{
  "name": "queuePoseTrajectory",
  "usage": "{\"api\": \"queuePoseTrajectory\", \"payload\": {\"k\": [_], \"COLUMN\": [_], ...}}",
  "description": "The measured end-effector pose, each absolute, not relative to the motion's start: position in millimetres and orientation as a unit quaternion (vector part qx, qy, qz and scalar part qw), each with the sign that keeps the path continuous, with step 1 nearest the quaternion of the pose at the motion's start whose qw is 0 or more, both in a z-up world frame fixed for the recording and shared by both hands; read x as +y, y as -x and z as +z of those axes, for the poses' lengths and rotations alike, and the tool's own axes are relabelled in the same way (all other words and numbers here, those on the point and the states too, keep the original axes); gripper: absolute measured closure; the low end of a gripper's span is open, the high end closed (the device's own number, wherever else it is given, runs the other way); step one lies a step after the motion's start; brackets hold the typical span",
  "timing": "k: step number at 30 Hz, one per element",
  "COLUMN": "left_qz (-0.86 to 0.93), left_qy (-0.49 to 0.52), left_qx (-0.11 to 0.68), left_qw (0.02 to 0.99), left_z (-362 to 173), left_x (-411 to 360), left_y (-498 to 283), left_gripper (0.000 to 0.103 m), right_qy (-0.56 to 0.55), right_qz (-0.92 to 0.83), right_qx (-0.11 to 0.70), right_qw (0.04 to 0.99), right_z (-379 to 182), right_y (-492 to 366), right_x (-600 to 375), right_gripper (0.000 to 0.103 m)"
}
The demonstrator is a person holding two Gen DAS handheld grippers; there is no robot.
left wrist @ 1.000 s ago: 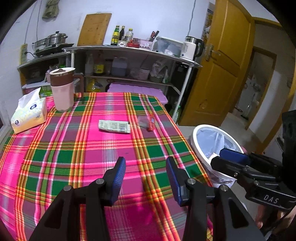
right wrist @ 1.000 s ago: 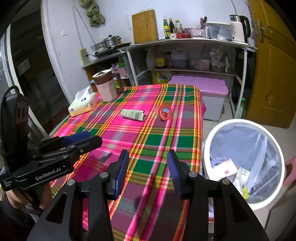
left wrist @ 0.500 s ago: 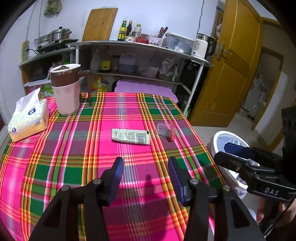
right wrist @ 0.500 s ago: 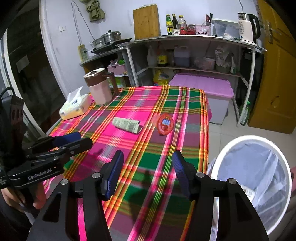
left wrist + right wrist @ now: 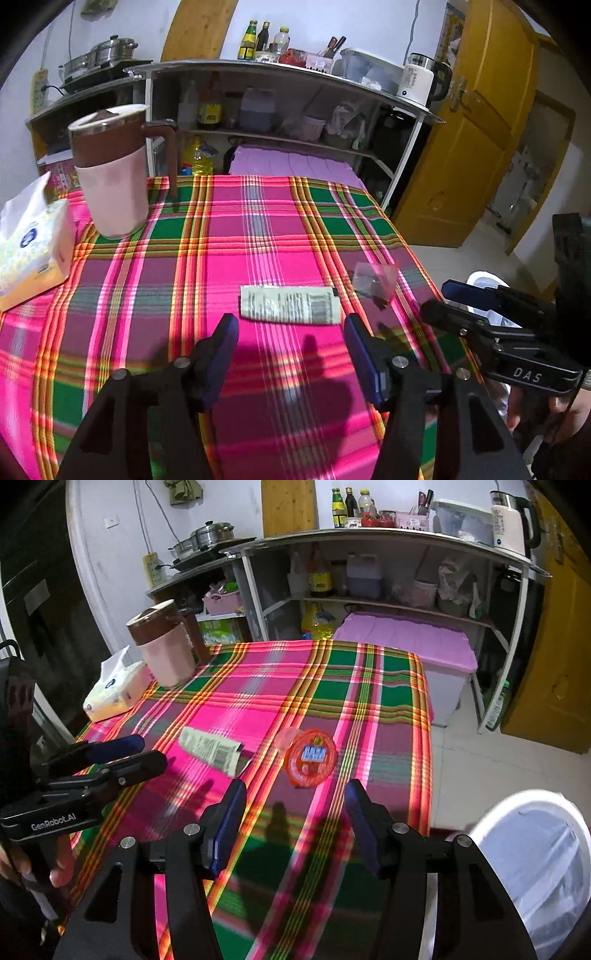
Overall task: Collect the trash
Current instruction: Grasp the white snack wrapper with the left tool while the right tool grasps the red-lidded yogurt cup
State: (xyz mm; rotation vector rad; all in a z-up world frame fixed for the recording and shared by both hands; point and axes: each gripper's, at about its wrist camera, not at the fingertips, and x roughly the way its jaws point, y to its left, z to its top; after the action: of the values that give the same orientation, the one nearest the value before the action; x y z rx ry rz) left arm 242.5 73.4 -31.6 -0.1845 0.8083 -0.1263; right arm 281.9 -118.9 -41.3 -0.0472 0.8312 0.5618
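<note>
1. While both approach, nothing is picked yet: left gripper [image 5: 290, 338] fingers are opening, wide, empty; wrapper [image 5: 290, 305] lies just ahead of the tips on the counter [image 5: 258, 229].
2. Right gripper [image 5: 295, 812] fingers wide, empty; red lid [image 5: 310, 758] just ahead, between them.
3. Next, likely: lower, straddle, close, carry to the bin [image 5: 532, 845] at right.

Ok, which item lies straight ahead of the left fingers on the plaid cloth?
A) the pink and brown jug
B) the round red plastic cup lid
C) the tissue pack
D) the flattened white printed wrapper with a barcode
D: the flattened white printed wrapper with a barcode lies just beyond the left gripper, whose fingers are opening with nothing between them.
</note>
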Motion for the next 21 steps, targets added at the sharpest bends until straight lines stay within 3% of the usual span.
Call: {"api": "queuePoseTrajectory", "payload": {"k": [7, 19, 20, 21], "left_qz": [-0.071, -0.073, -0.075, -0.076], "left_qy": [0.099, 0.104, 0.103, 0.101], "left_qx": [0.4, 0.42, 0.422, 0.425], "left_qw": [0.908, 0.899, 0.897, 0.896], "left_z": [-44.0, -61.0, -62.6, -64.5], "left_x": [82.2, 89.7, 89.0, 88.0], "left_y": [-271.3, -297.1, -299.6, -301.7], "left_gripper": [0.037, 0.037, 0.037, 0.037], "right_qy": [0.027, 0.028, 0.027, 0.027], "right_qz": [0.277, 0.274, 0.273, 0.271], "right_qx": [0.409, 0.429, 0.429, 0.43], "right_qw": [0.869, 0.86, 0.861, 0.861], "right_z": [-56.5, -74.4, -73.9, -73.7], "right_y": [-312.3, -335.4, -335.5, -335.0], "right_x": [-101.6, -92.8, -93.8, -94.7], "right_gripper": [0.047, 0.047, 0.048, 0.058]}}
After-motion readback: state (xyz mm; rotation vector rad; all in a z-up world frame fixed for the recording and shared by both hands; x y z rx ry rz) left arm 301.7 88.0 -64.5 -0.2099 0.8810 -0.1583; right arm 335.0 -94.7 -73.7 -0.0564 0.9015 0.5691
